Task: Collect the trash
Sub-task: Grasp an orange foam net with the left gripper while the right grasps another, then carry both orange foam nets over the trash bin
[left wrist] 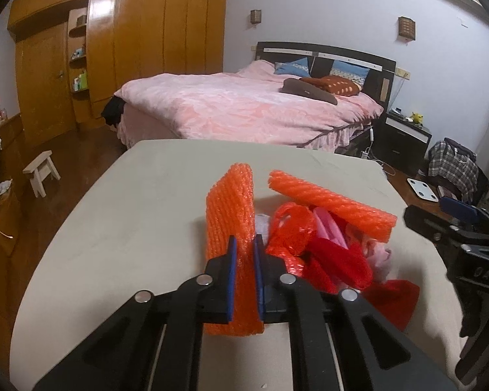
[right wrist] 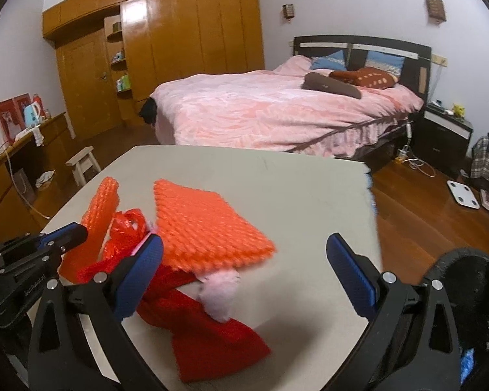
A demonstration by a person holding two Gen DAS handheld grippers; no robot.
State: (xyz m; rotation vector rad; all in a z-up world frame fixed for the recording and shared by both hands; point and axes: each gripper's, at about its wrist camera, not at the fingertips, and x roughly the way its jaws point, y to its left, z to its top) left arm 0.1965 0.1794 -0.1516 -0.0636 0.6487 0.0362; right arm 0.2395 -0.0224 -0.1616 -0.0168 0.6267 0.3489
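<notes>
A pile of trash lies on the beige table (left wrist: 130,211). My left gripper (left wrist: 244,251) is shut on an upright orange foam net sheet (left wrist: 231,208), which also shows in the right wrist view (right wrist: 102,208). A second orange foam net sheet (left wrist: 332,205) rests on red plastic bag scraps (left wrist: 296,231), red mesh (left wrist: 339,264) and pink pieces. In the right wrist view this sheet (right wrist: 205,224) lies flat over the red mesh (right wrist: 212,342) and a pink wad (right wrist: 220,293). My right gripper (right wrist: 244,273) is open just above the pile, with nothing between its jaws.
A black bin (right wrist: 472,309) stands at the right of the table. Beyond the table's far edge are a pink bed (left wrist: 244,107), a wooden wardrobe (left wrist: 130,49), a white stool (left wrist: 40,171), a nightstand (left wrist: 404,133) and a scale (left wrist: 422,189) on the wooden floor.
</notes>
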